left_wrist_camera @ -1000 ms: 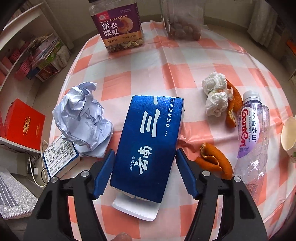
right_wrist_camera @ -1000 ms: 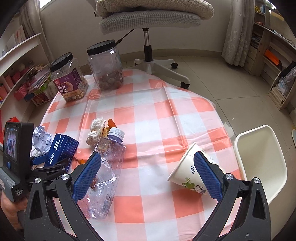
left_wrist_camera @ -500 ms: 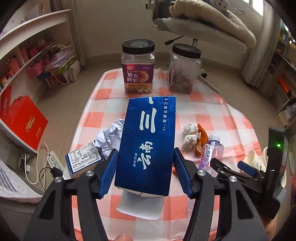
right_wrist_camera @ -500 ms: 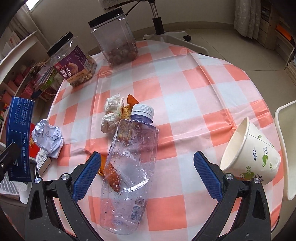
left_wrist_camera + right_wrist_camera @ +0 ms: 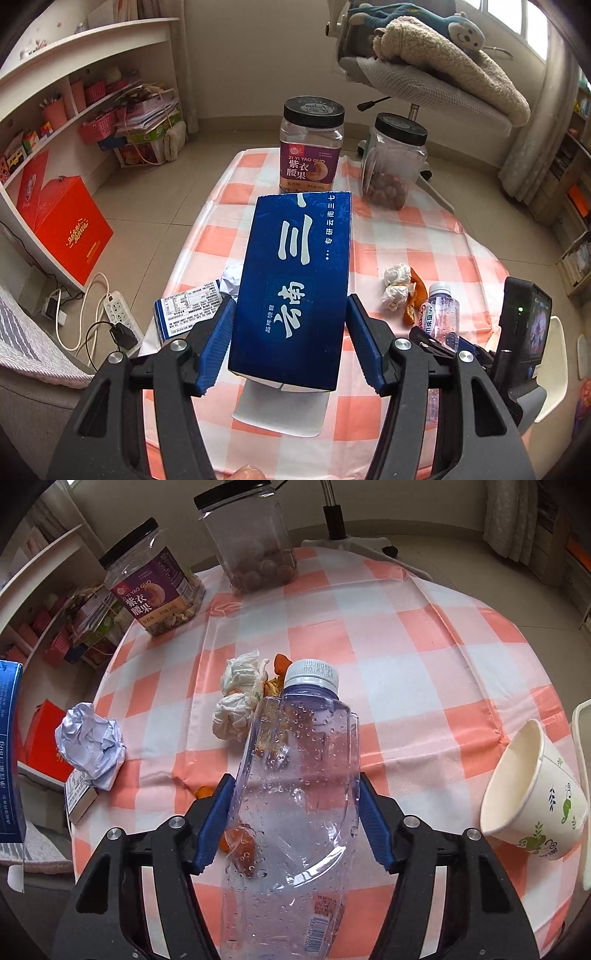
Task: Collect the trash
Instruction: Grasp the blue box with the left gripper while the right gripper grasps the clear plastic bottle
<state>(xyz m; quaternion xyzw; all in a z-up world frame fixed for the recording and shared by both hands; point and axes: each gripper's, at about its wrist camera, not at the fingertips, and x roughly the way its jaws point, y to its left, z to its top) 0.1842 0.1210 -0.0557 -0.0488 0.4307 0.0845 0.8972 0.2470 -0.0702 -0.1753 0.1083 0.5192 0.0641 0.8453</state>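
Left hand-held gripper (image 5: 290, 345): clamped on blue box (image 5: 295, 280), raised above checked table (image 5: 406, 236), frame centre. Right hand-held gripper (image 5: 293, 821): jaws just closing, pads against clear bottle (image 5: 295, 782) lying on table, lower centre. Paper cup (image 5: 532, 801): tipped, right edge. Crumpled paper (image 5: 90, 740): left.

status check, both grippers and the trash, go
Left gripper shut on blue box, lifted off the table. Right gripper just closed onto plastic bottle. Paper cup, crumpled paper, tissues left; nothing blocking.
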